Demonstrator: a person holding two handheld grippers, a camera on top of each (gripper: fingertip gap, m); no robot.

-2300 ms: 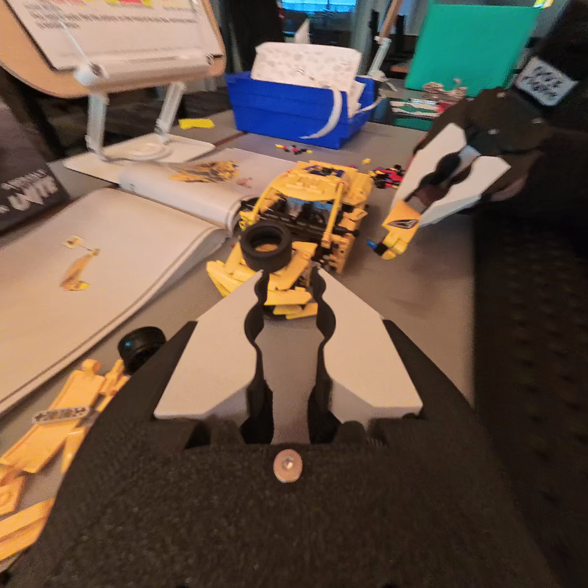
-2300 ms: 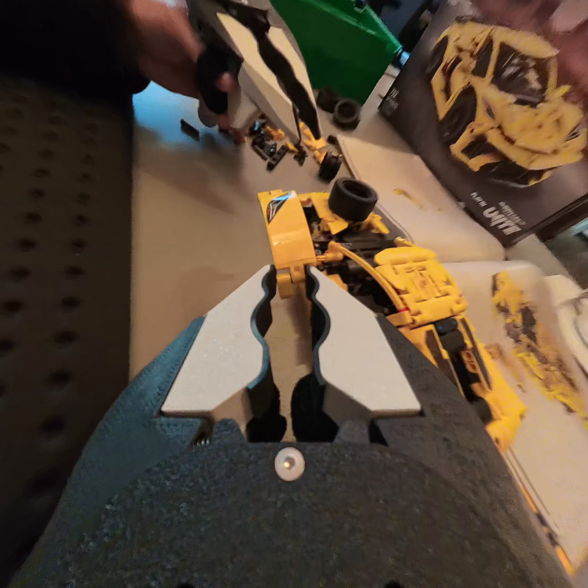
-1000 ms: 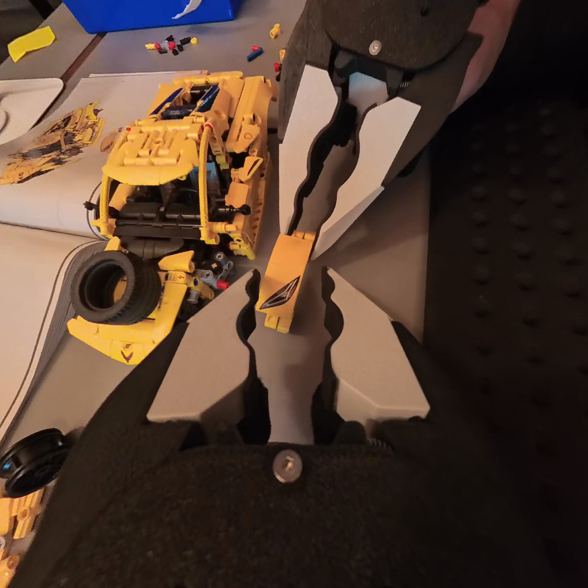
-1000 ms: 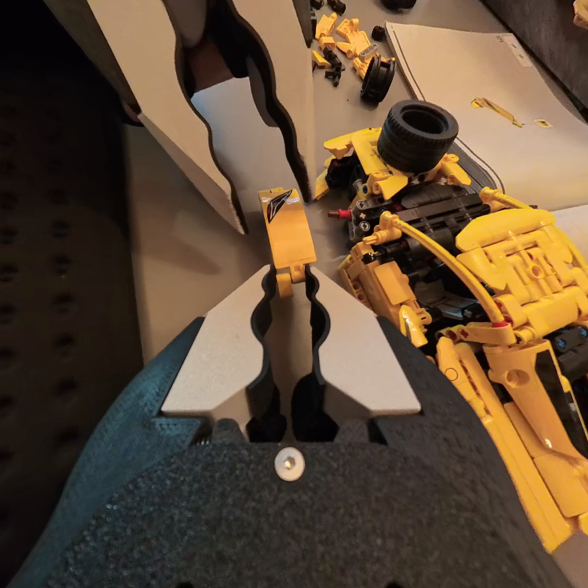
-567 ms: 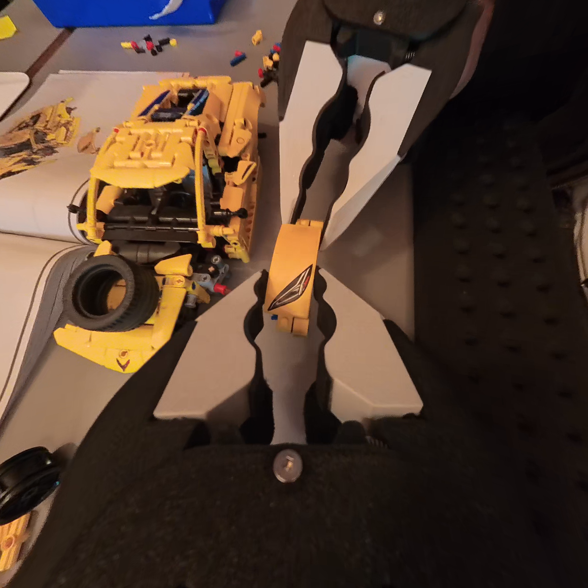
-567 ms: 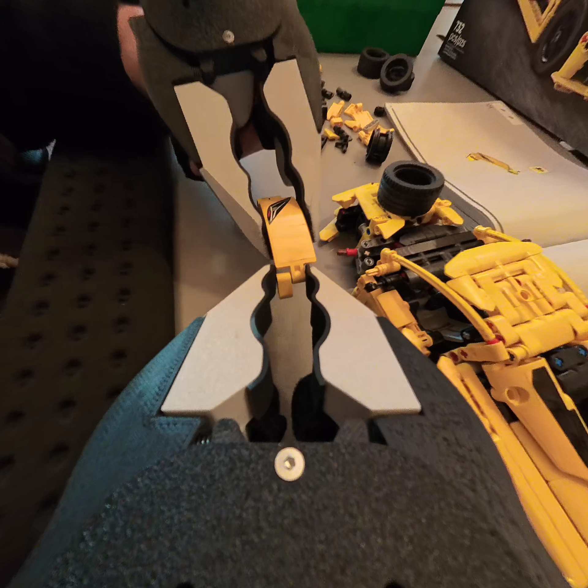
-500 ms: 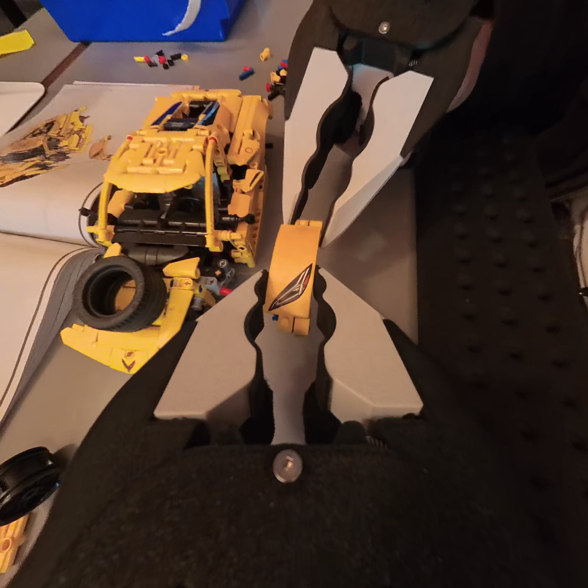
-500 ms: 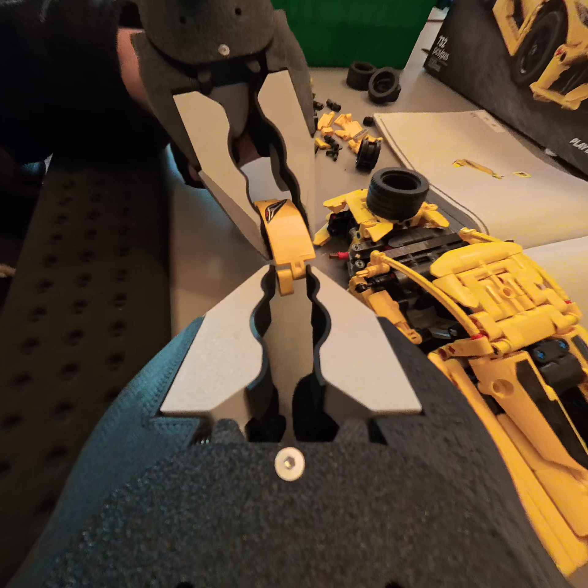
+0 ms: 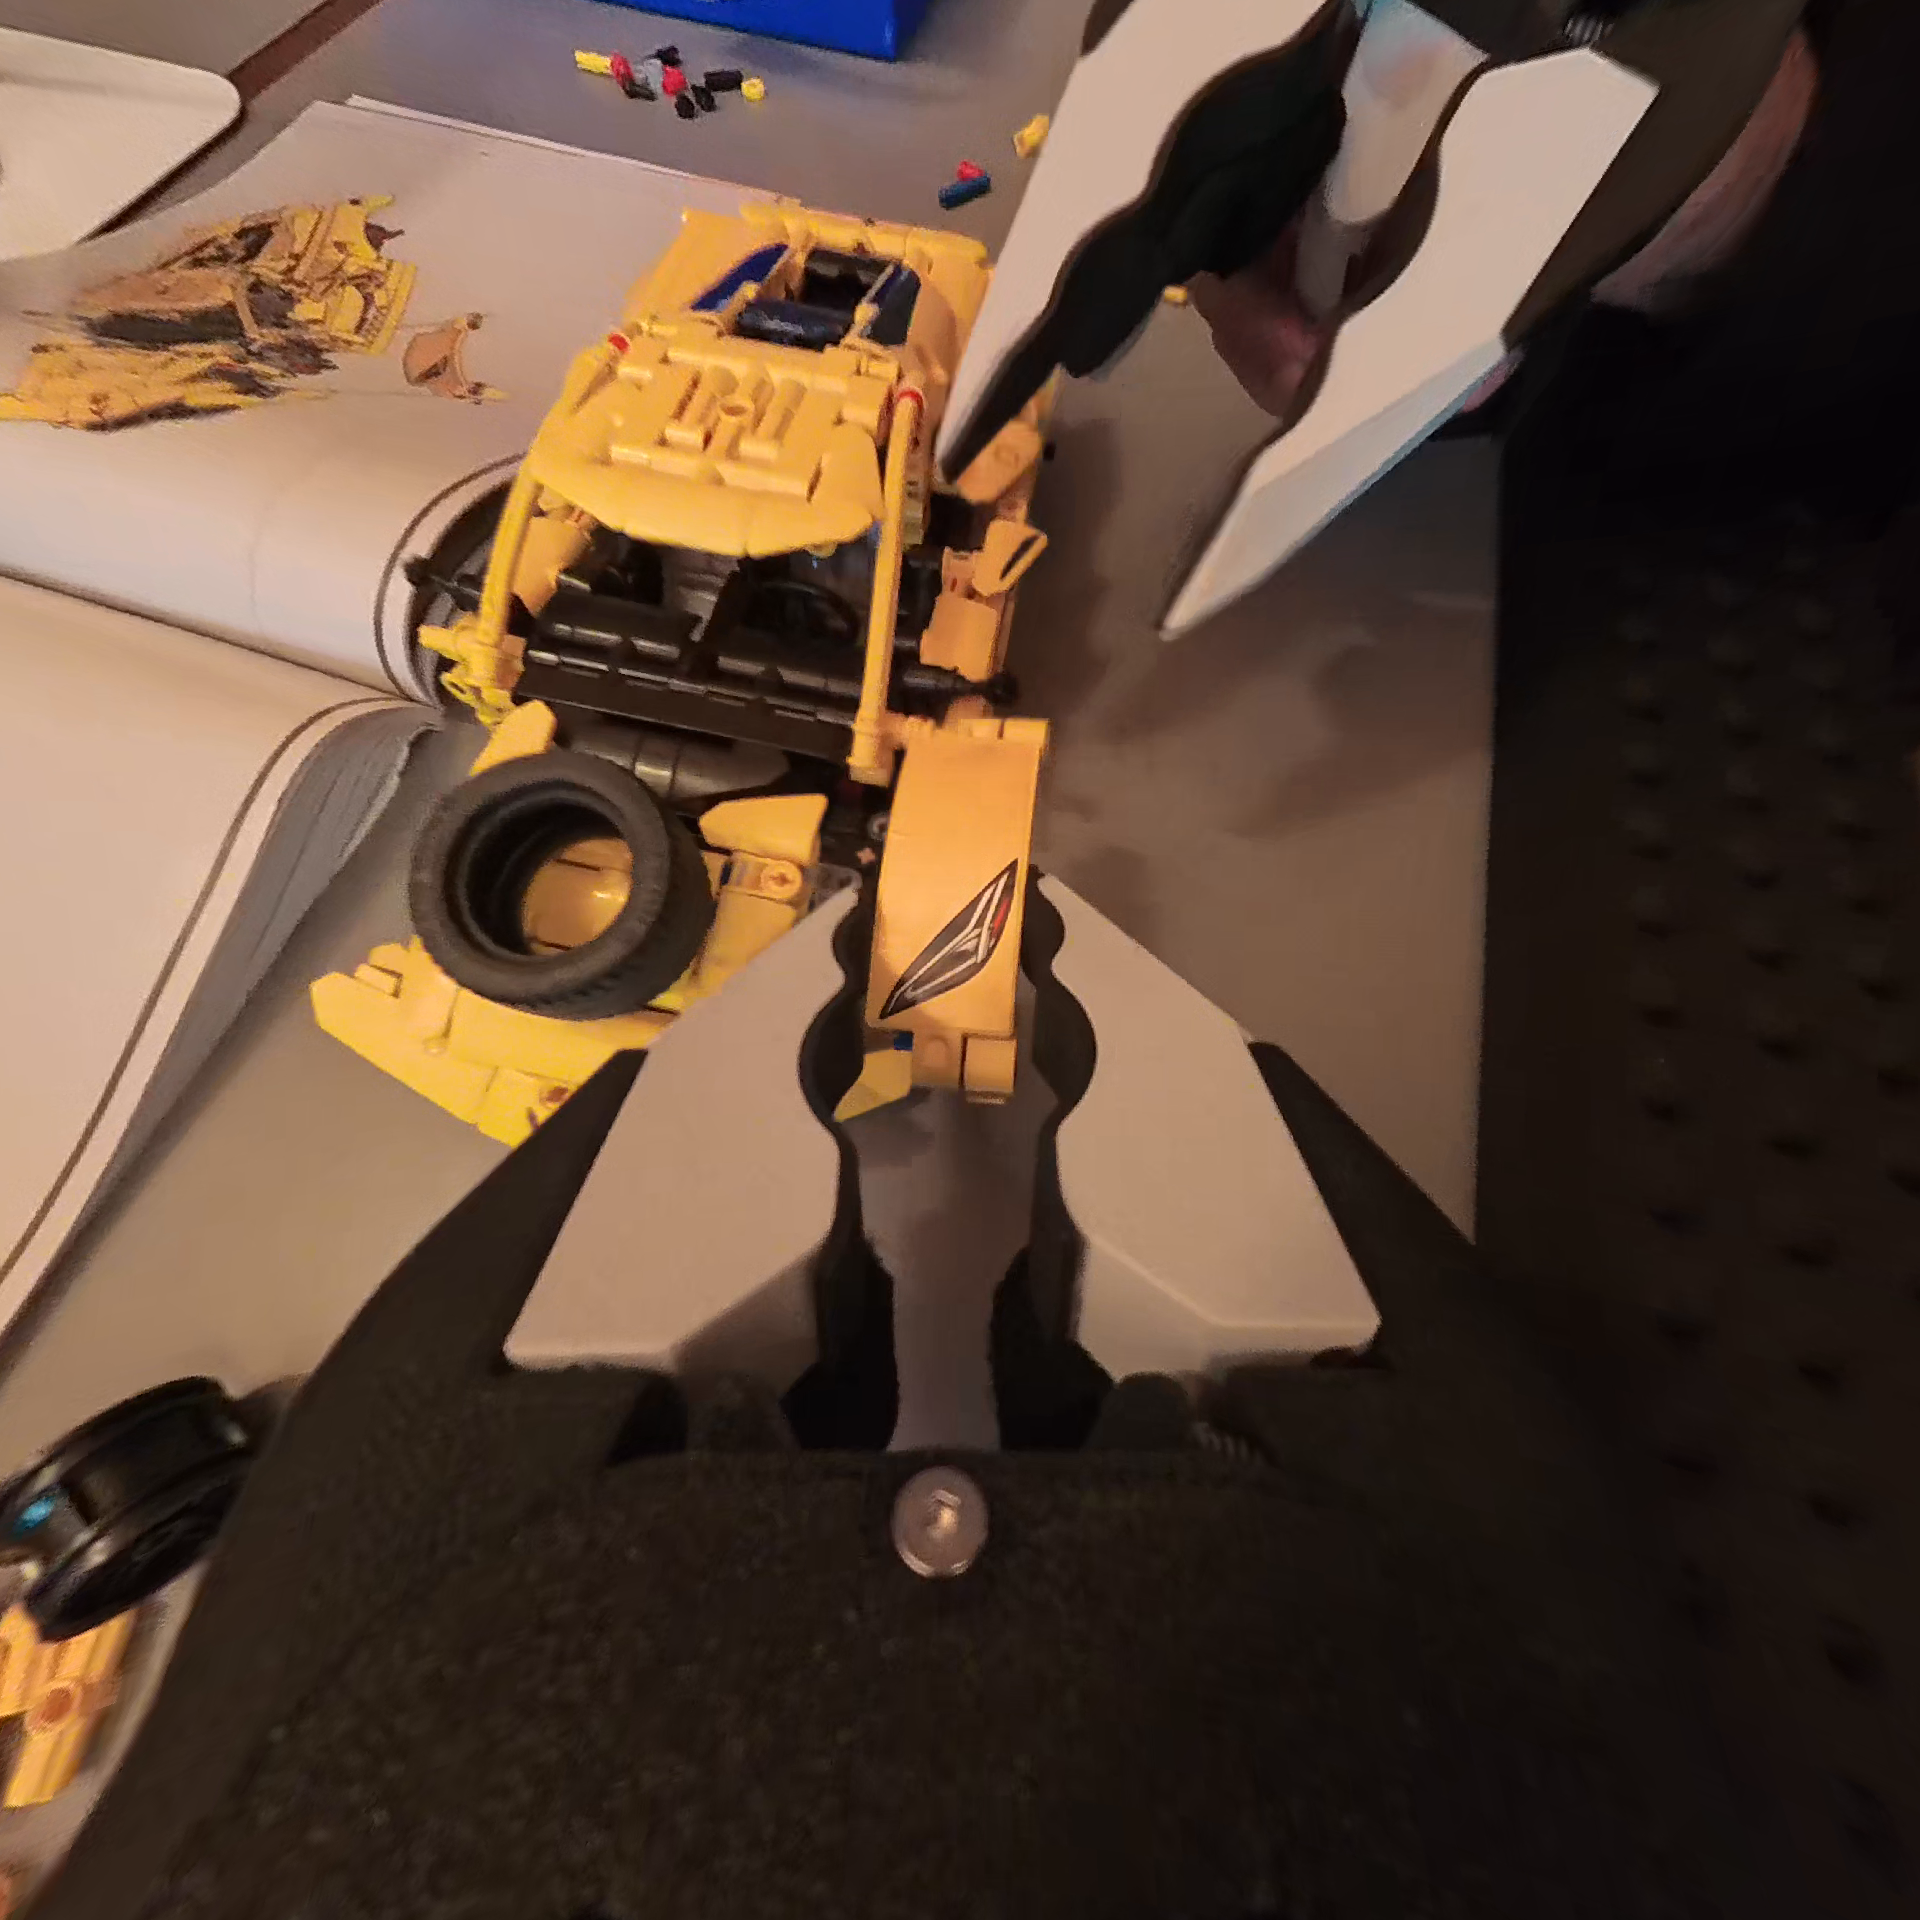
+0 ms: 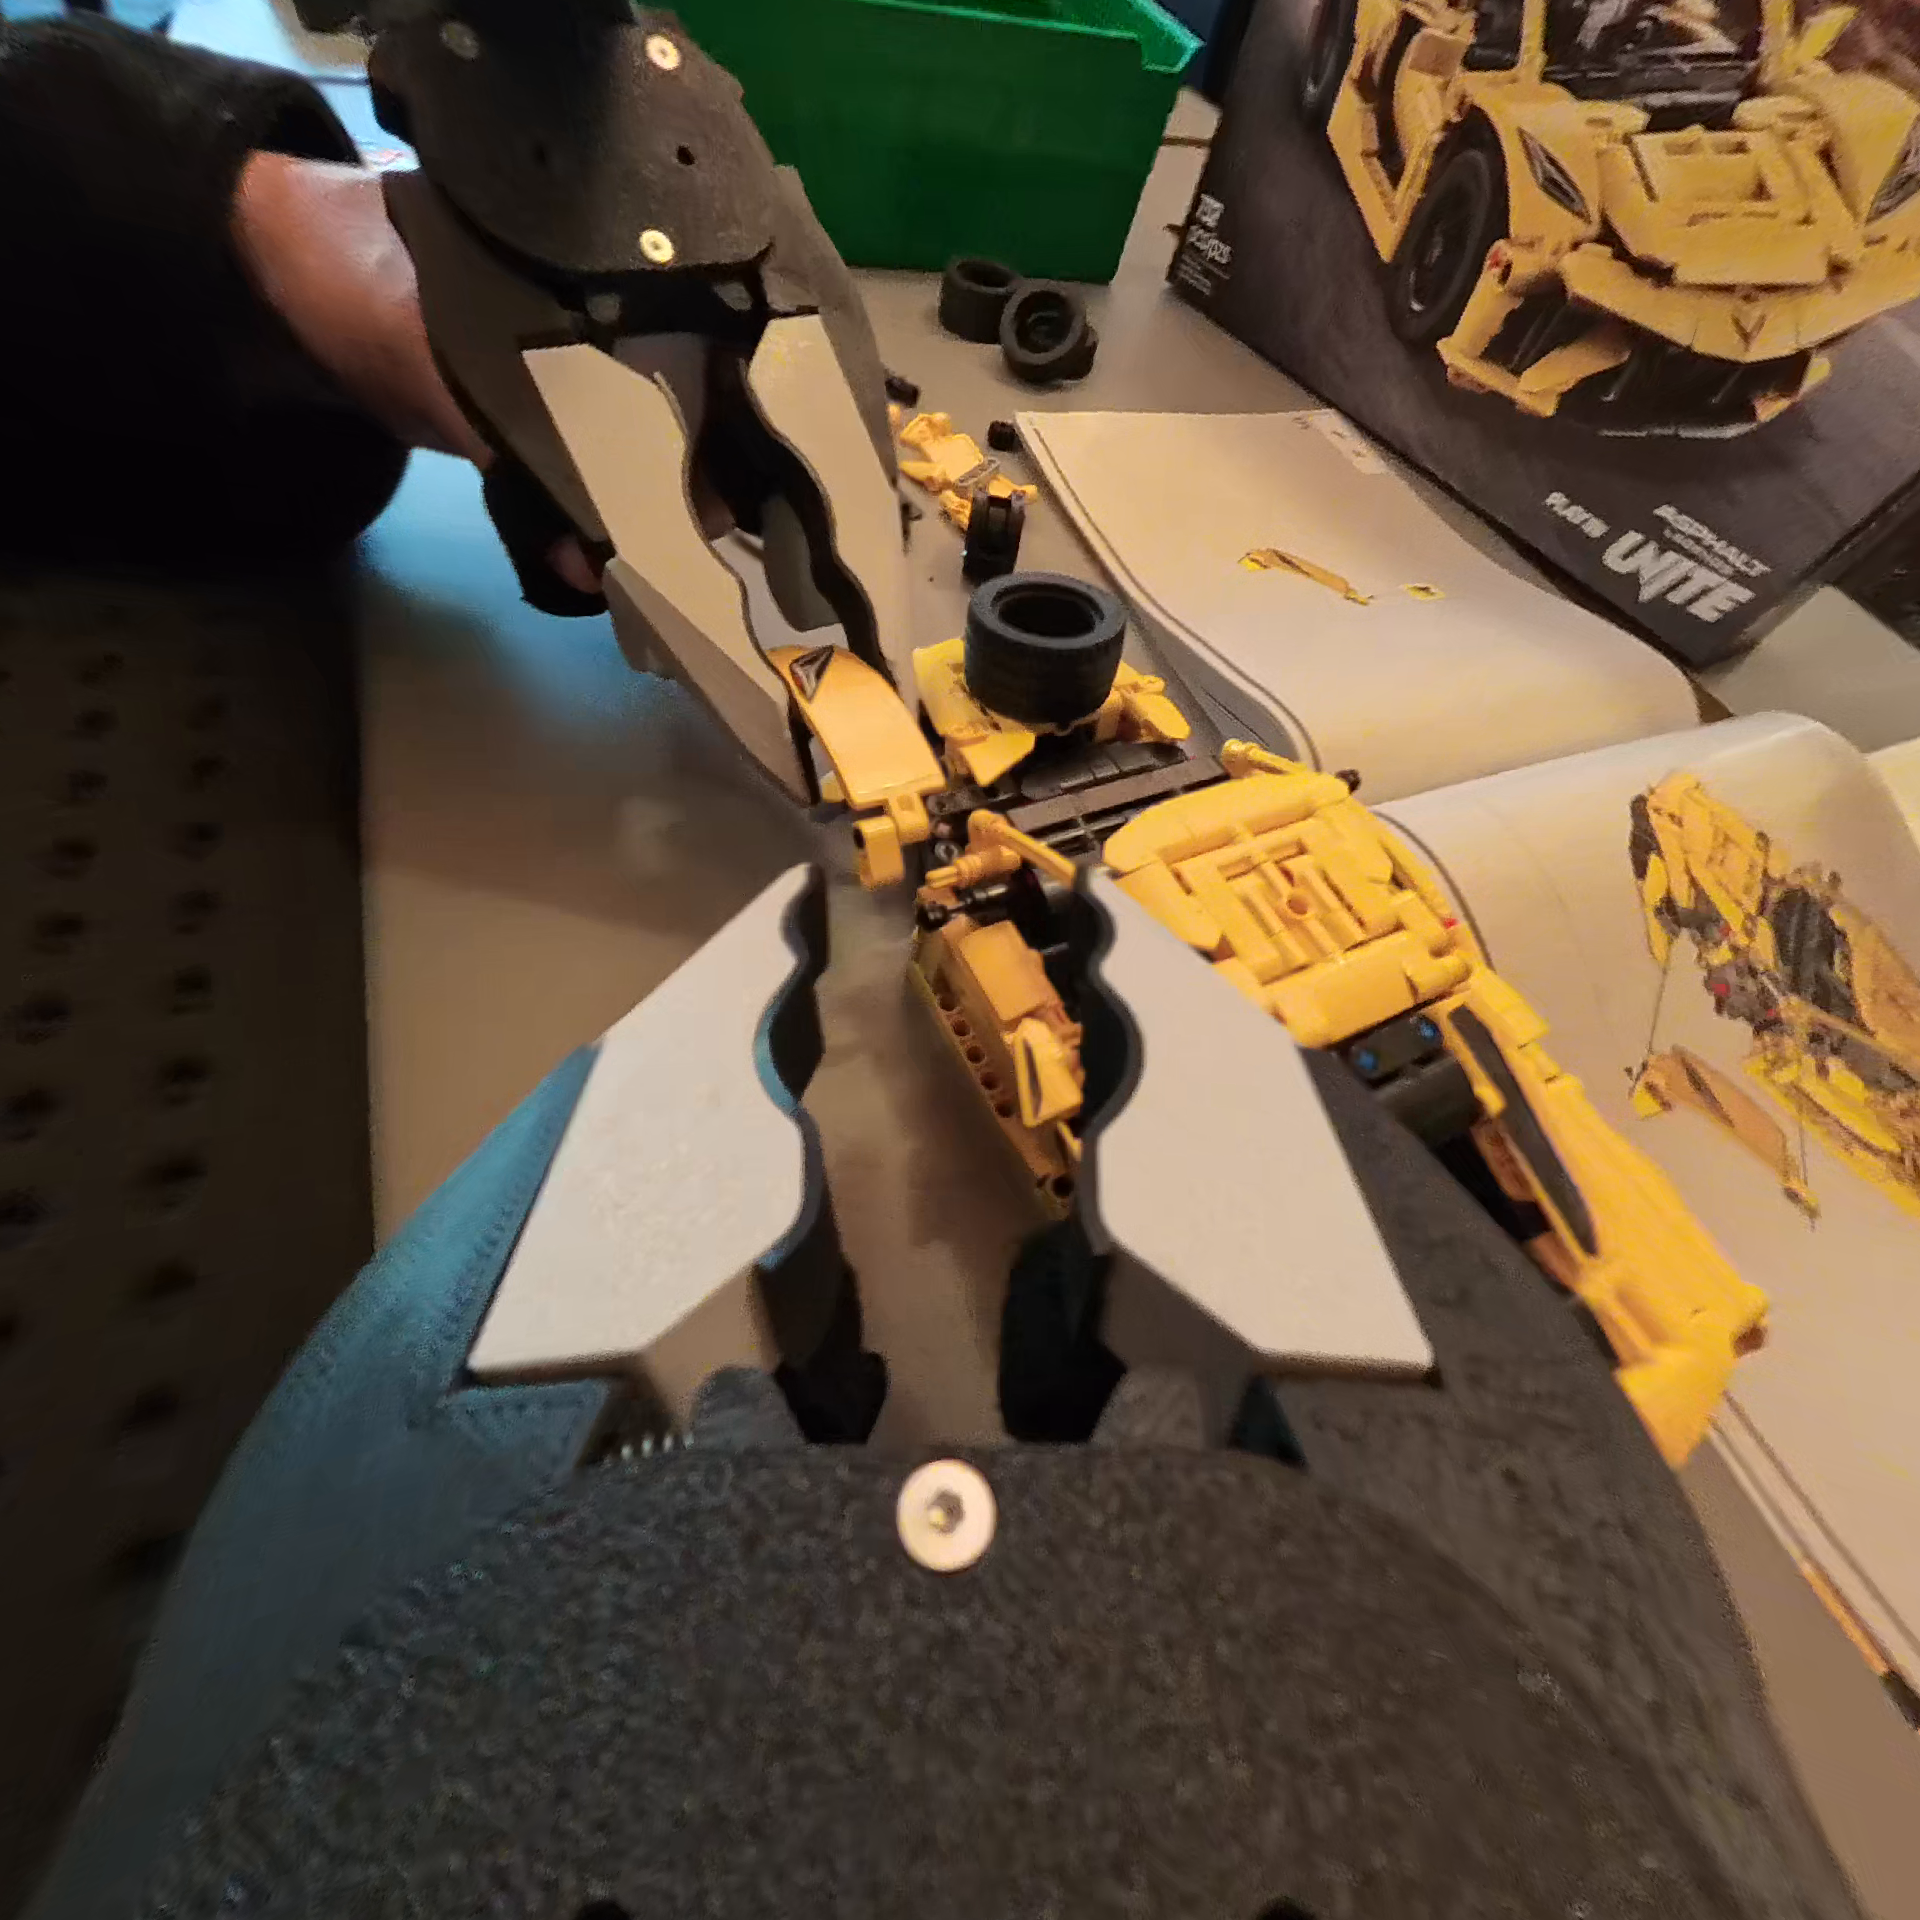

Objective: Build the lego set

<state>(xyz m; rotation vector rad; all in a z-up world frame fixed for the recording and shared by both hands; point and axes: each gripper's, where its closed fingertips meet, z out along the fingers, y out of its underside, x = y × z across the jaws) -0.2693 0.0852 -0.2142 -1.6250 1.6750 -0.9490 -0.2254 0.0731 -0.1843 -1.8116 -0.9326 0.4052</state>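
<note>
We see the left gripper [image 9: 940,935] with its fingers closed narrowly on a curved yellow panel [image 9: 956,883], gripped near the end that bears a dark pointed sticker. In the right wrist view the same panel [image 10: 868,732] sits between the left gripper's fingers [image 10: 707,665], and its far end meets the side of the yellow car model [image 10: 1278,904].

The right gripper [image 10: 951,914] has its fingers spread wide and holds nothing. In the left wrist view it [image 9: 1070,540] reaches in from the top, one fingertip just beside the car's roof [image 9: 727,426], the other apart from it over bare table [image 9: 1299,831].

The car model [image 9: 727,582] stands on the table, partly over the edge of an open instruction booklet [image 9: 156,727]. A loose black tyre [image 9: 540,894] rests on the car's front section, next to the held panel. In the right wrist view the tyre [image 10: 1044,644] stands with its opening upward.

Other items on the table:
- A black wheel [image 9: 114,1496] and yellow parts [image 9: 52,1704] at the lower left of the left wrist view.
- Small loose pieces [image 9: 675,83] beyond the booklet.
- Two more tyres [image 10: 1018,312] in front of a green bin [image 10: 935,125].
- The set's box [image 10: 1558,260], standing behind the booklet [image 10: 1299,582].

A dark perforated mat [image 10: 177,935] borders the table on one side.
</note>
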